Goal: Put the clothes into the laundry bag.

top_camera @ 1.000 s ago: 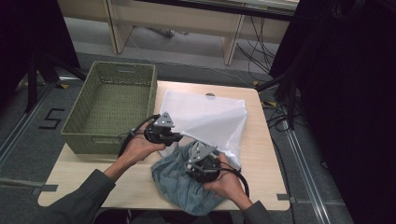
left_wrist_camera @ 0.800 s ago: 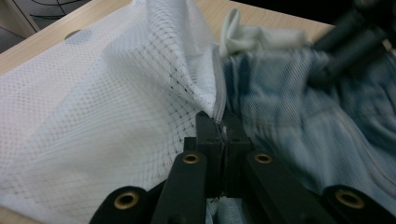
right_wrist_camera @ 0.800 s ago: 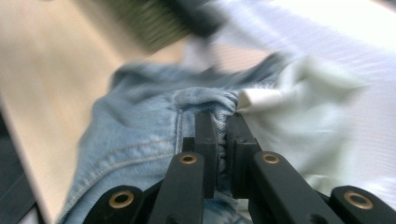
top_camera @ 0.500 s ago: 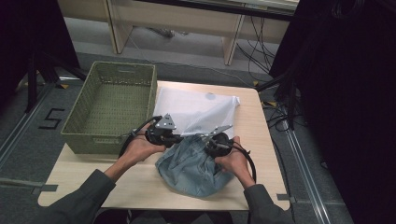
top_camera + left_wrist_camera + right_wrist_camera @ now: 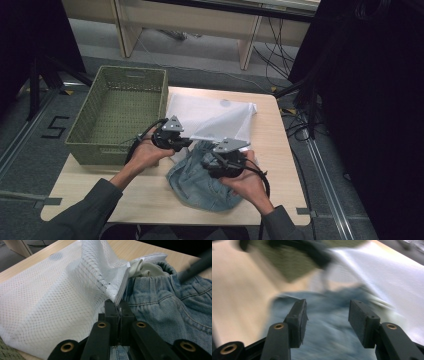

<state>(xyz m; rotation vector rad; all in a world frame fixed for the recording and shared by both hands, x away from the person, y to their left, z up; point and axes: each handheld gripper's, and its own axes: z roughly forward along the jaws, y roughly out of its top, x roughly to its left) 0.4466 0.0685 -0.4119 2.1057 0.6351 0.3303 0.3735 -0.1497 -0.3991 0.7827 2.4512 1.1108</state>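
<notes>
On the pale wooden worktop (image 5: 150,195), the left tool (image 5: 117,308) pinches the zipper edge of a white mesh laundry bag (image 5: 55,295). The right tool (image 5: 325,322), jaws just opened and empty, hovers over crumpled light-blue denim jeans (image 5: 210,185) at the bag's mouth. A careless regrasp might drag the jeans out.

The counter (image 5: 150,195) is a light wooden top with rounded corners. A green woven basket (image 5: 120,112) stands on its far left part, hanging a little over the left edge (its inside looks bare, with only the weave showing). Beyond the counter, a pale wooden desk (image 5: 200,20) stands on a grey floor, with dark cables (image 5: 280,50) trailing past its right leg. Left of the counter, a black "5" (image 5: 56,126) is marked on the floor.
</notes>
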